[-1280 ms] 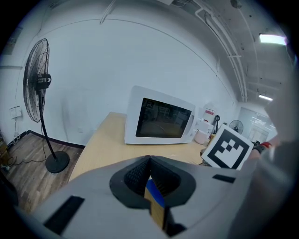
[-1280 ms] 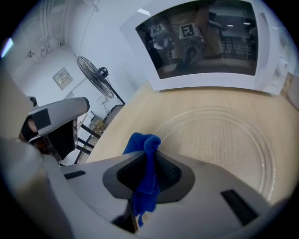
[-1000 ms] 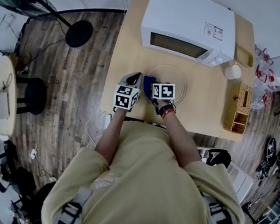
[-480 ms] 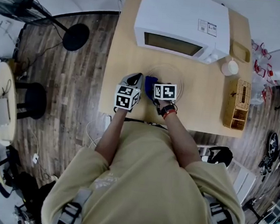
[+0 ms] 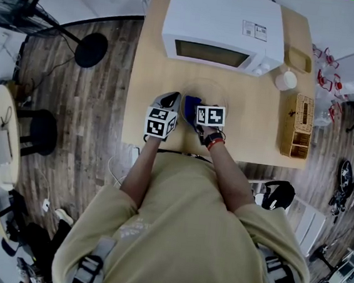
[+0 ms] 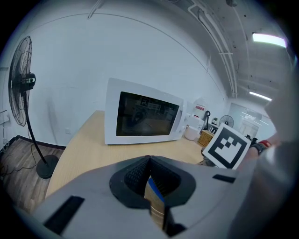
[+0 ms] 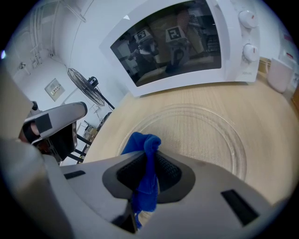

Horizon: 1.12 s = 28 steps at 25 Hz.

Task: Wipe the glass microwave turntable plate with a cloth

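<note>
Clamping the blue cloth [image 7: 143, 145] at the near edge of the glass plate [image 7: 201, 122], the right gripper [image 7: 148, 158] stays put (left gripper [image 6: 149, 163] closed, empty); wiping seems paused.

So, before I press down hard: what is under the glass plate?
Only bare wooden table shows through the glass plate; no mat or ring is visible. Its near edge is covered by the right tongs and the blue cloth they pinch.

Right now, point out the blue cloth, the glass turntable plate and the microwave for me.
blue cloth [image 7: 144, 144]: right gripper view, on its bunched upper end.
glass turntable plate [image 7: 196, 135]: right gripper view, on its bare flat middle.
microwave [image 5: 224, 23]: head view, on its white top panel.
</note>
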Each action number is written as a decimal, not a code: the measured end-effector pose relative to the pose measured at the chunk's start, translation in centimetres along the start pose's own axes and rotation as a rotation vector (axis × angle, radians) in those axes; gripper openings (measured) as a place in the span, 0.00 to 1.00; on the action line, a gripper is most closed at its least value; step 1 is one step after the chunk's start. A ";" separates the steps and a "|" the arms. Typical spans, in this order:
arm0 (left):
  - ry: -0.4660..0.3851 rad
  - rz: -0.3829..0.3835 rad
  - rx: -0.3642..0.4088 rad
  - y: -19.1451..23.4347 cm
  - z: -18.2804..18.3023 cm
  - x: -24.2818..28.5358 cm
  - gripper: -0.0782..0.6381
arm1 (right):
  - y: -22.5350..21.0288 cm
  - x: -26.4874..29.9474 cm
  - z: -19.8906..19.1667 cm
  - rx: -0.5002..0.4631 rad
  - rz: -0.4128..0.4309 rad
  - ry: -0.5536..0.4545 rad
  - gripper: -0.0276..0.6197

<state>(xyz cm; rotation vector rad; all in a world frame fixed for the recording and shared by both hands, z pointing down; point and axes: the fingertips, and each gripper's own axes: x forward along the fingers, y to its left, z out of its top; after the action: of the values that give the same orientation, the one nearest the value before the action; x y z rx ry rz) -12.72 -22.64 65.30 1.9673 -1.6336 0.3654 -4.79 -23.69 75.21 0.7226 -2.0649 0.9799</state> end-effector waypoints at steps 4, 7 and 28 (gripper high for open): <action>0.003 -0.015 0.010 -0.7 0.0 0.4 0.13 | -0.9 -0.5 -0.1 0.018 -0.012 -0.012 0.16; 0.005 -0.024 0.015 -1.1 0.0 0.5 0.13 | -1.5 -1.0 -0.3 0.032 -0.020 -0.019 0.16; 0.006 -0.024 0.045 -3.9 -0.2 0.4 0.13 | -7.0 -4.2 -1.0 0.185 -0.046 -0.087 0.16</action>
<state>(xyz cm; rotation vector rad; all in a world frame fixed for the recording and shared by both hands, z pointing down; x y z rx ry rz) -8.81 -22.40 64.69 2.0152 -1.6094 0.4024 3.11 -25.97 75.14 0.9192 -2.0400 1.1412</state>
